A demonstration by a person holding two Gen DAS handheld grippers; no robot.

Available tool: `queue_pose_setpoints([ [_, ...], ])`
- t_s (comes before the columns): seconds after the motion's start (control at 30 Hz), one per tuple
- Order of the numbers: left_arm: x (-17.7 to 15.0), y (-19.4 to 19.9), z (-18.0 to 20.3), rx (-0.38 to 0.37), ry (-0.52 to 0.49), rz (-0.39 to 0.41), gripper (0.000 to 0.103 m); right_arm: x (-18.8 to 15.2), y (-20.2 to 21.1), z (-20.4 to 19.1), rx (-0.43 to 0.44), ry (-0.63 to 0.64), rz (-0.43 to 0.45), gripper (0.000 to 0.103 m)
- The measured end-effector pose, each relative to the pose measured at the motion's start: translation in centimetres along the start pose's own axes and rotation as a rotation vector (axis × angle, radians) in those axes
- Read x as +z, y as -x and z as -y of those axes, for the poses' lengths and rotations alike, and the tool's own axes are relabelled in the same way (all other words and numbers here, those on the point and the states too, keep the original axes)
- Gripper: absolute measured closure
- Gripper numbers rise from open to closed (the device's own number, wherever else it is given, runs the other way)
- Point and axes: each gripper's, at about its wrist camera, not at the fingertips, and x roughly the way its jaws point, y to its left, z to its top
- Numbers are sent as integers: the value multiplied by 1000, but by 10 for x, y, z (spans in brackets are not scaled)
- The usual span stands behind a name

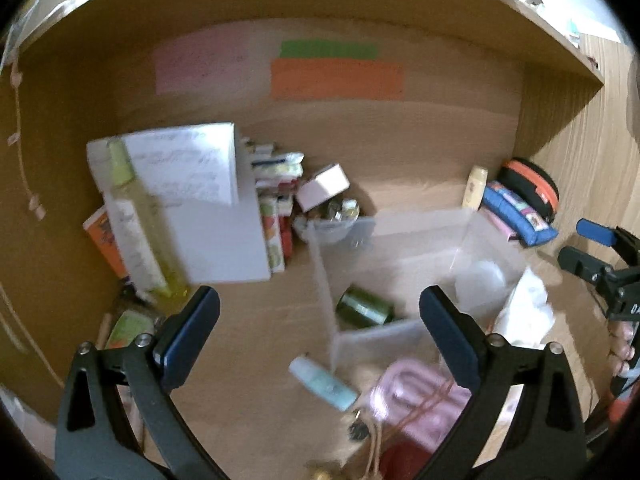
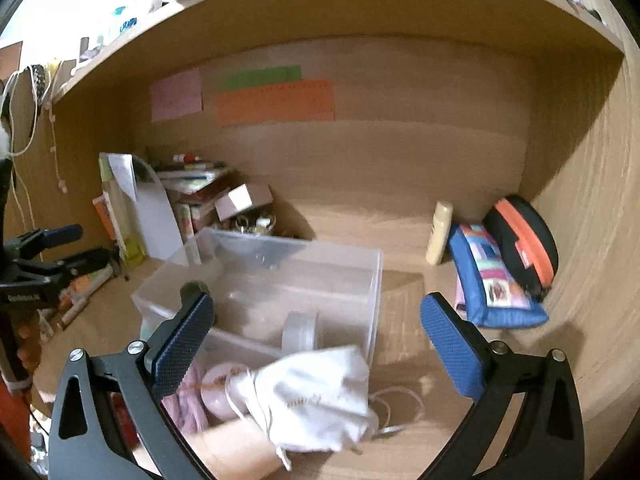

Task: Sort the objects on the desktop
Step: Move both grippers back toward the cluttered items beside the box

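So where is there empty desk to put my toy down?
Bare wood lies behind the clear bin, up to the back wall, and between the bin and the blue pouch. The left corner, by the book stack, is crowded.

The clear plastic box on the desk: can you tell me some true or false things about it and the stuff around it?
1. The clear plastic box has a small dark green bottle inside. True.
2. The right gripper is squeezing the white cloth pouch. False: its jaws are wide open, nothing pinched.
3. A blue patchwork pouch lies right of the box. True.
4. The notes on the back wall are all pink. False: a pink note, a green note and an orange note.
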Motion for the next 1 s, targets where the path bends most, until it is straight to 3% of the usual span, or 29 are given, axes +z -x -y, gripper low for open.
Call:
queue_pose_setpoints([
  [0.67,-111,14,-32,23,-35,-235,2,-54,-12,6,-17,-25,-153,0],
  [0.77,-120,14,-35,-10,-41,-254,2,-55,-18,7,-21,-29,-180,0],
  [1.0,-129,-2,-25,-57,-101,-309,19,-52,-27,8,1,-43,-213,0],
])
